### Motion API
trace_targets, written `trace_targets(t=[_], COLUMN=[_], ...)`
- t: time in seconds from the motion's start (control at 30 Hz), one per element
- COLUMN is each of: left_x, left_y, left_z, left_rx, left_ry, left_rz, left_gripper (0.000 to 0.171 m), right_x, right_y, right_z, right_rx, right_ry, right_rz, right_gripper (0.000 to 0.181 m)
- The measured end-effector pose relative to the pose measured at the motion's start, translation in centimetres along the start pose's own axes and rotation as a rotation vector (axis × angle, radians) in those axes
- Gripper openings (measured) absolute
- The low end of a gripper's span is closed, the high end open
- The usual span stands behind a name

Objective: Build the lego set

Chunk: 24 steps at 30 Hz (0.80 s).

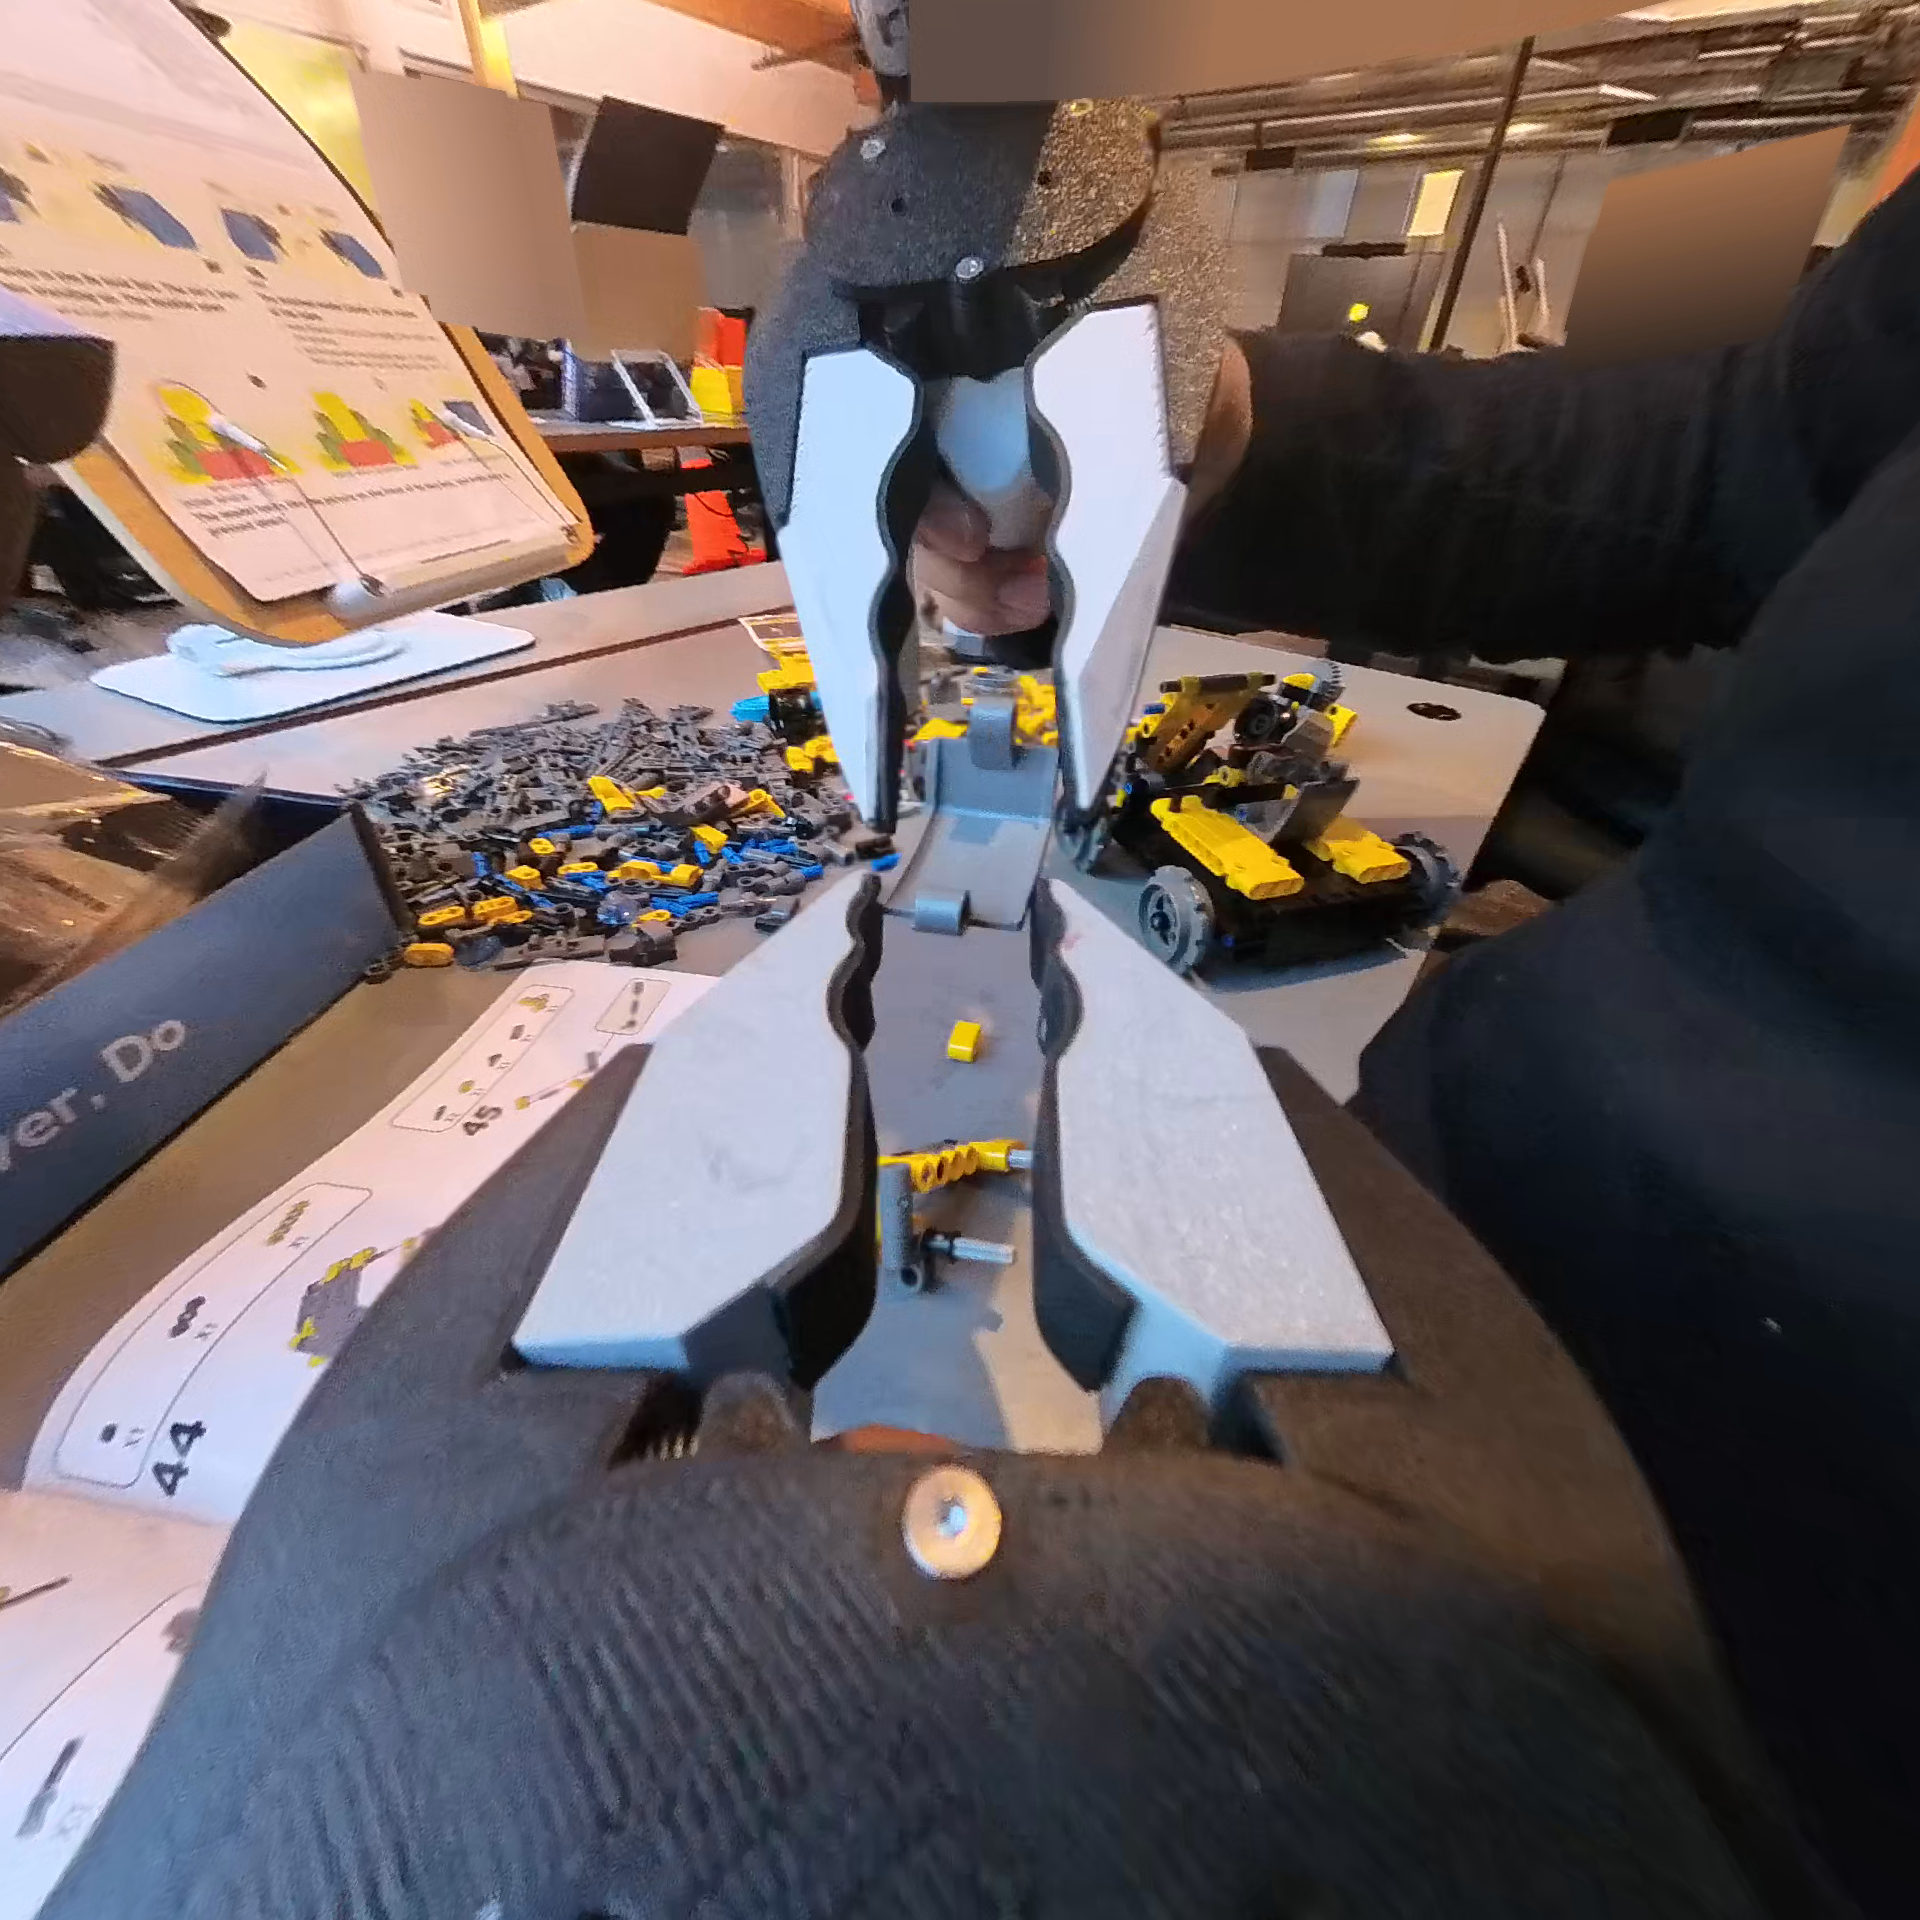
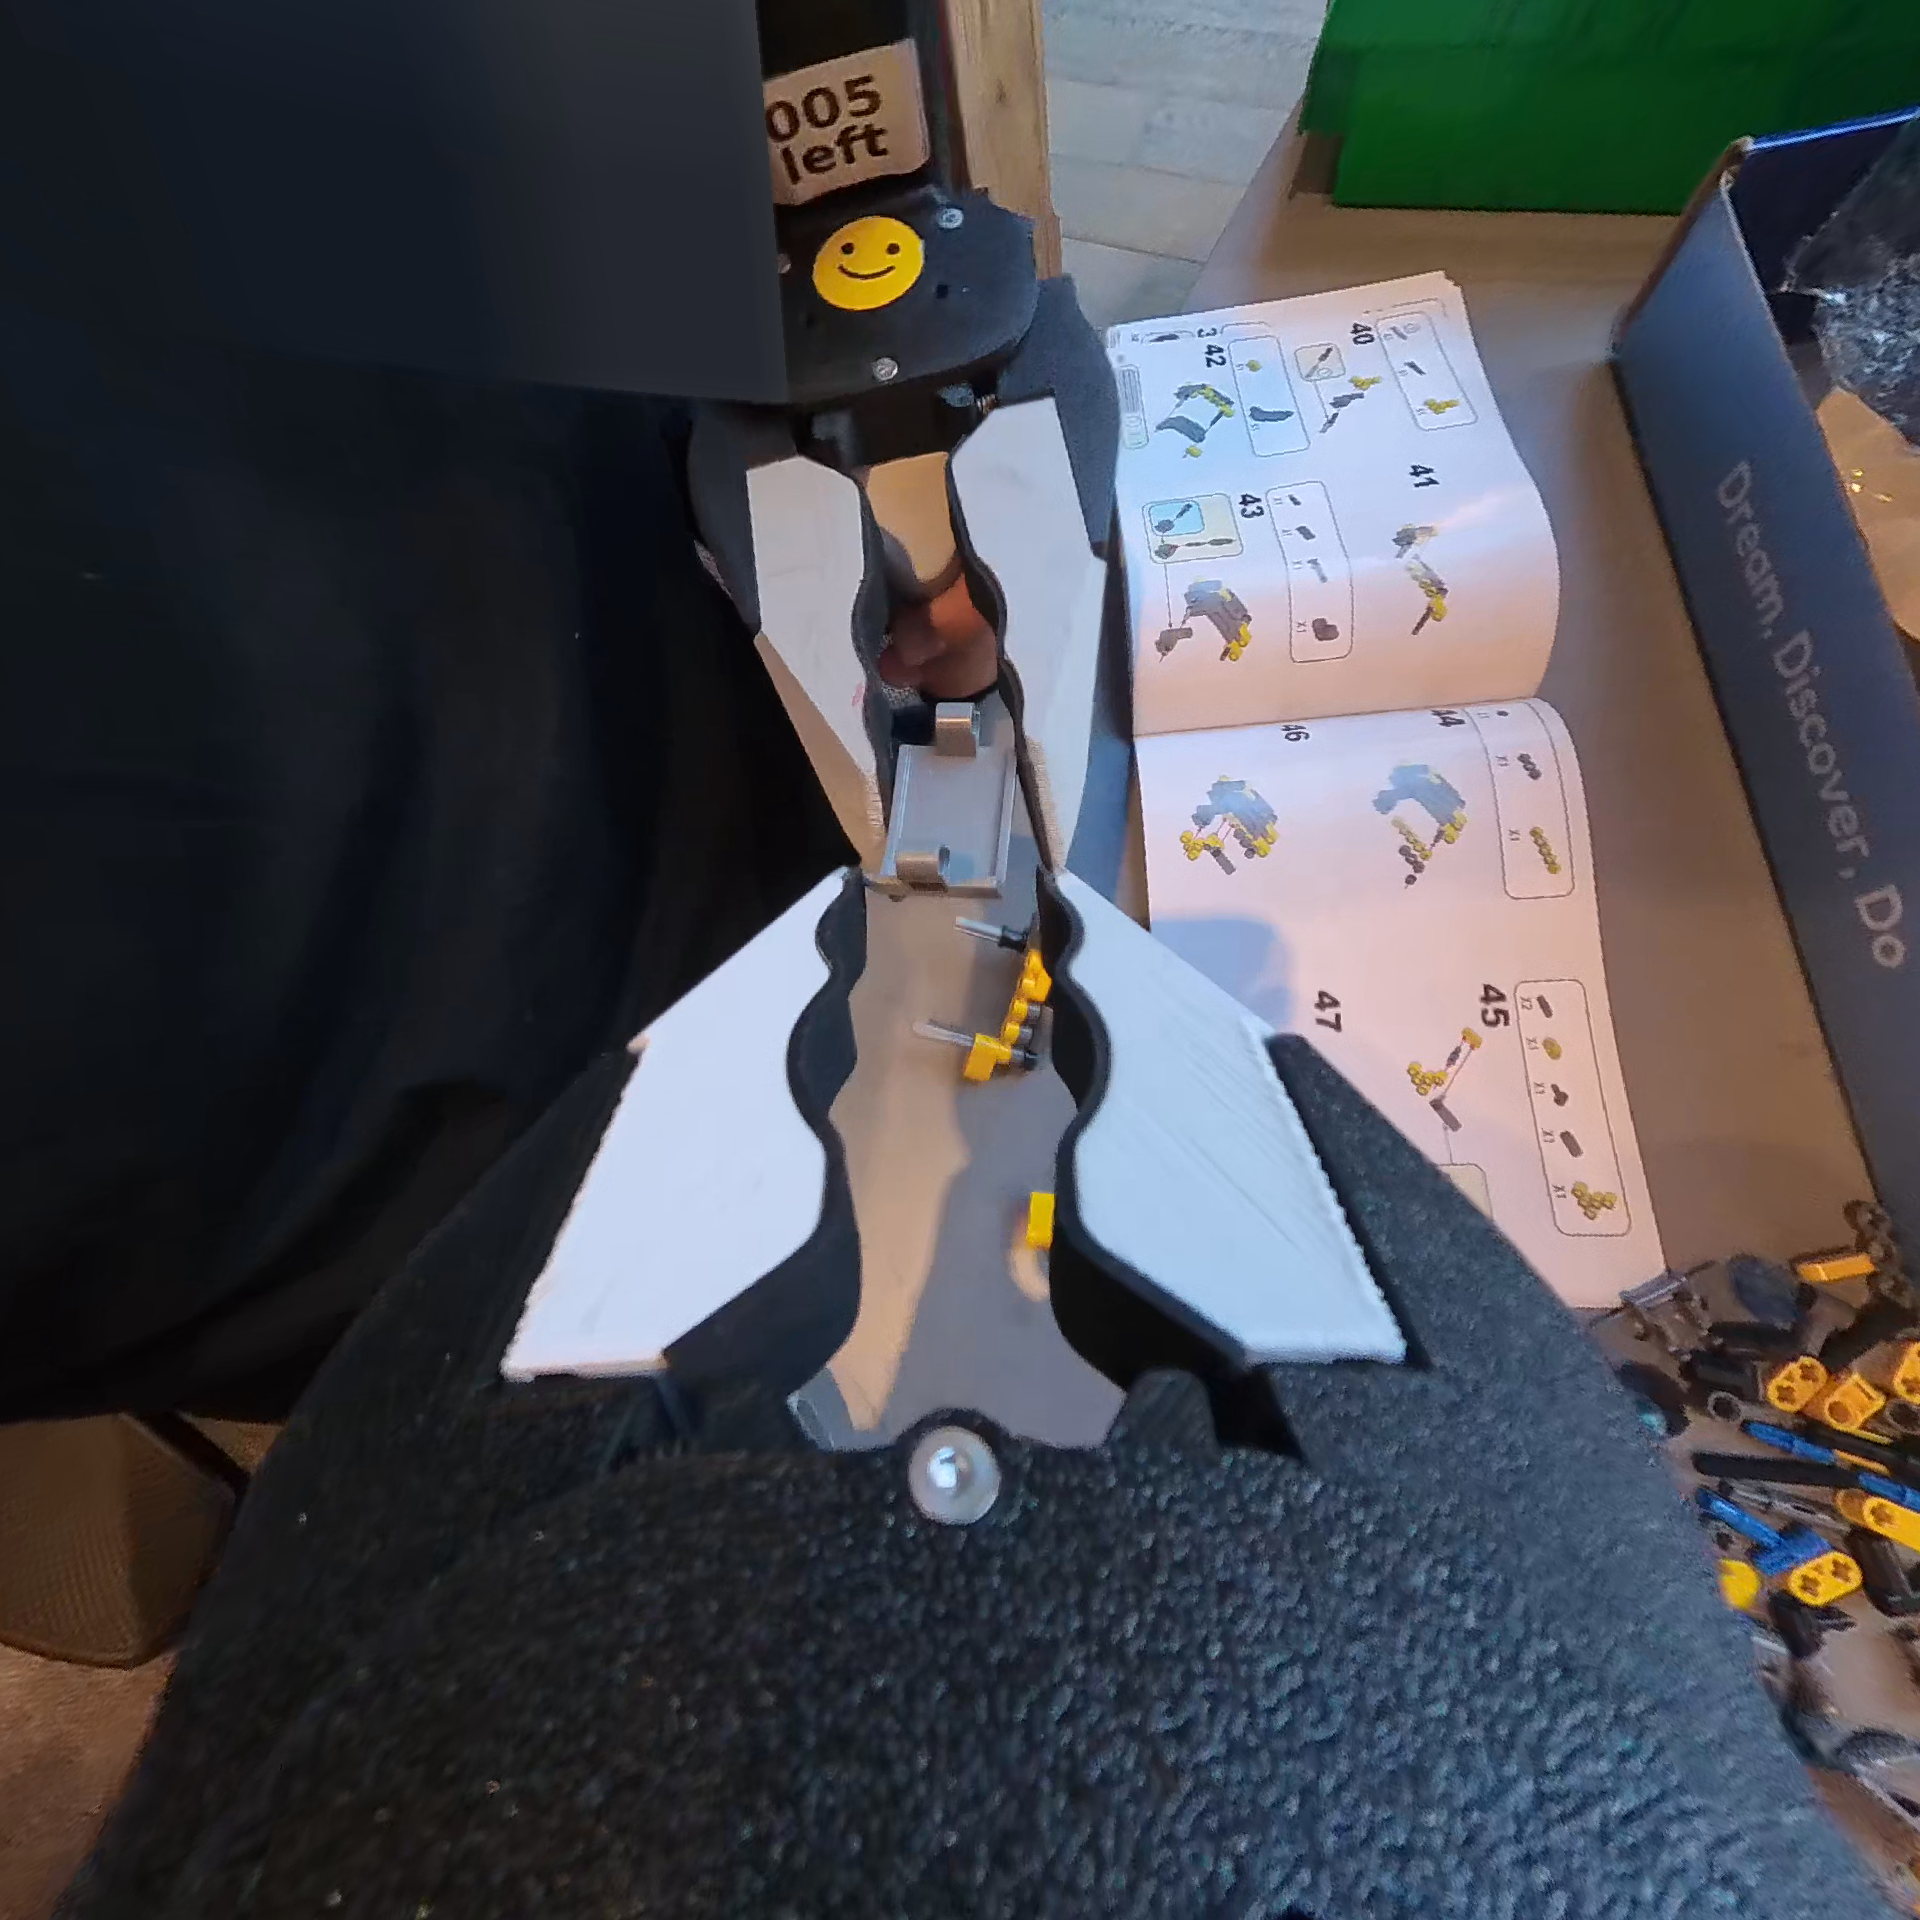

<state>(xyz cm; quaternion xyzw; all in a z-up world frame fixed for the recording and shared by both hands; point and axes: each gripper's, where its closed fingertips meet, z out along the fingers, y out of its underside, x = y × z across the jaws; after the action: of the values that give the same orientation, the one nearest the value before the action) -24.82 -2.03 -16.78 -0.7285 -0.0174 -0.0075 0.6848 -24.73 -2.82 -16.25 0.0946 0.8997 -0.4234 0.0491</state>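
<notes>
The left hand-held gripper [image 1: 954, 902] and the right hand-held gripper [image 1: 975, 823] meet tip to tip above the grey desk [image 1: 644, 644], and a curved grey plastic panel with a pin socket at each end [image 1: 971, 831] spans the gap between them. The left gripper's fingers stand narrowly apart with the panel's near end between its tips; the right gripper's fingers flank the far end, and whether either truly clamps it I cannot tell. On the desk below lie a small yellow brick [image 1: 964, 1040] and a yellow beam with grey axle pins [image 1: 940, 1195]. To the left an open white instruction booklet [image 2: 1340, 831] lies flat beside a dark blue cardboard box [image 2: 1766, 644]. A heap of loose black, blue and yellow pieces [image 1: 613, 831] sits farther off, and a part-built yellow and black wheeled vehicle [image 1: 1268, 831] stands to the right.
</notes>
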Motion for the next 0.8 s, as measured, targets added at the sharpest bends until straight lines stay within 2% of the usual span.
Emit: trace_targets(t=[0.17, 0.3, 0.6, 0.8], left_x=[0.1, 1.0, 1.0, -0.1], left_y=[-0.4, -0.8, 0.5, 0.7], left_z=[-0.7, -1.4, -3.3, -5.0], left_rx=[0.018, 0.049, 0.049, 0.064], left_ry=[-0.045, -0.024, -0.005, 0.029], left_rz=[0.035, 0.031, -0.002, -0.031], left_gripper=[0.027, 0.027, 0.027, 0.027], right_x=[-0.5, -1.5, -1.4, -0.5], right_y=[-0.8, -2.0, -2.3, -3.5], right_z=[0.6, 1.0, 4.0, 5.4], right_rx=[0.036, 0.095, 0.026, 0.015], right_ry=[0.013, 0.041, 0.188, 0.185], right_rz=[0.098, 0.14, 0.183, 0.218], right_gripper=[0.032, 0.034, 0.031, 0.028])
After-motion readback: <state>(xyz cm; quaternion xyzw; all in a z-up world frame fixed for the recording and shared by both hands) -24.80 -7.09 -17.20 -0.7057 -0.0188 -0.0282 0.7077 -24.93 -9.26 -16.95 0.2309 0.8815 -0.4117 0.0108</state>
